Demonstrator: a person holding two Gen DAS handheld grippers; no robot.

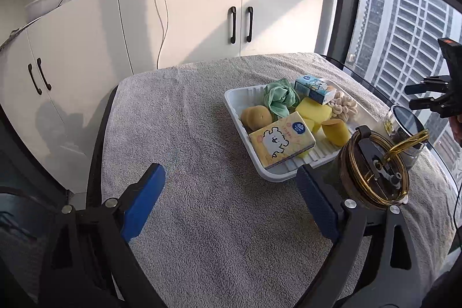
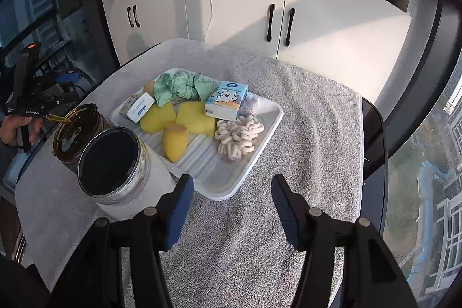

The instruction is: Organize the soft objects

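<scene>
Left wrist view — grey towel (image 1: 202, 134) over table, white cabinets (image 1: 187, 19) behind.

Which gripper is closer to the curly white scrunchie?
The right gripper, probably. It hovers open just past the tray's near edge, with the scrunchie straight ahead. The left gripper is open too, off the tray's opposite end, with the tissue packs between.

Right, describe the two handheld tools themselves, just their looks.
Both tools match. The left tool and right tool have black plastic frames, silver round rivets at the joints and blue ribbed pads lining the fingers. Seen from the right wrist, the left tool's body carries an orange tag and small white lettering; a bare hand grips it.
</scene>
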